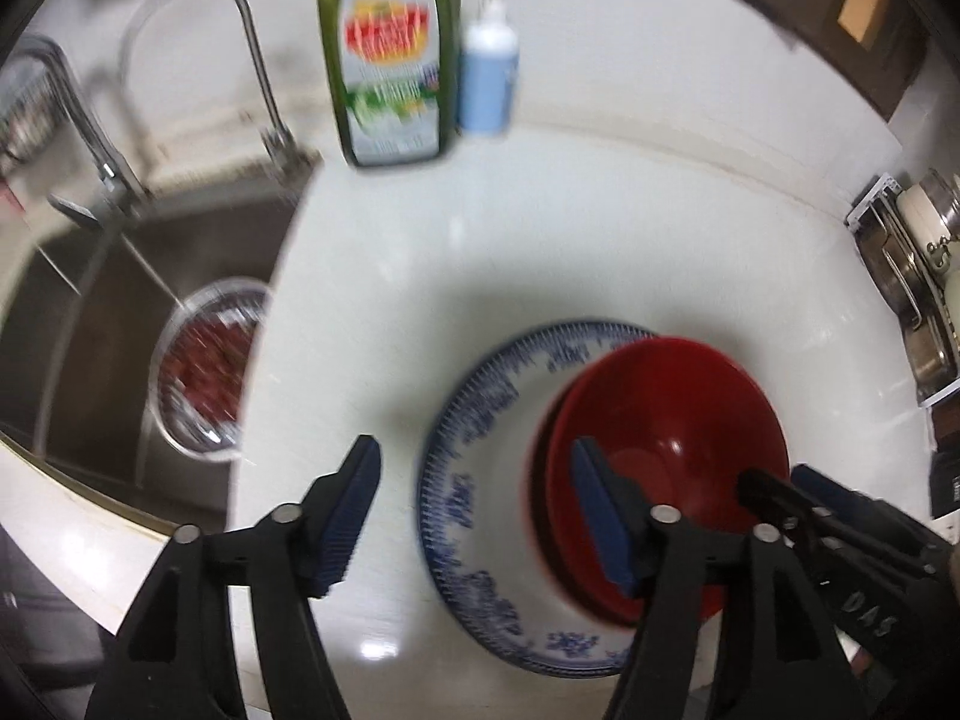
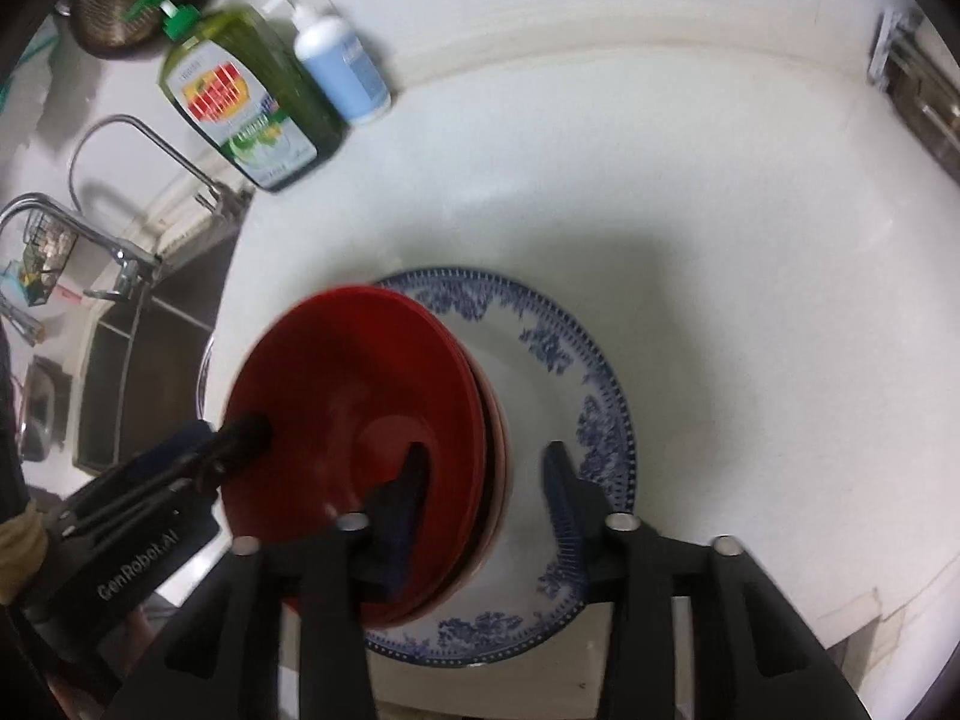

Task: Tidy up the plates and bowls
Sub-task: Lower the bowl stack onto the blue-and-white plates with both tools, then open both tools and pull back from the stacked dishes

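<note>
Left to right: a steel sink (image 1: 90, 312) with a strainer of red bits (image 1: 207, 366) is seen only in the left wrist view. Stacked red bowls (image 2: 354, 420) sit on the blue-patterned plate (image 2: 576, 396) near the worktop (image 2: 720, 276) front edge. The left gripper (image 1: 474, 510) and the right gripper (image 2: 486, 480) stand apart — clamped on nothing. A rack (image 1: 912, 294) fills the right edge.

White lettering reading "GenRobot.AI" runs along the black body of the left gripper (image 2: 240, 438), just beside the red bowls (image 2: 360, 408). The label on the green soap bottle (image 2: 240, 102), farther back from the bowls, is too blurred to read, as is the print on the small blue pump bottle (image 2: 345, 69) next to it.
</note>
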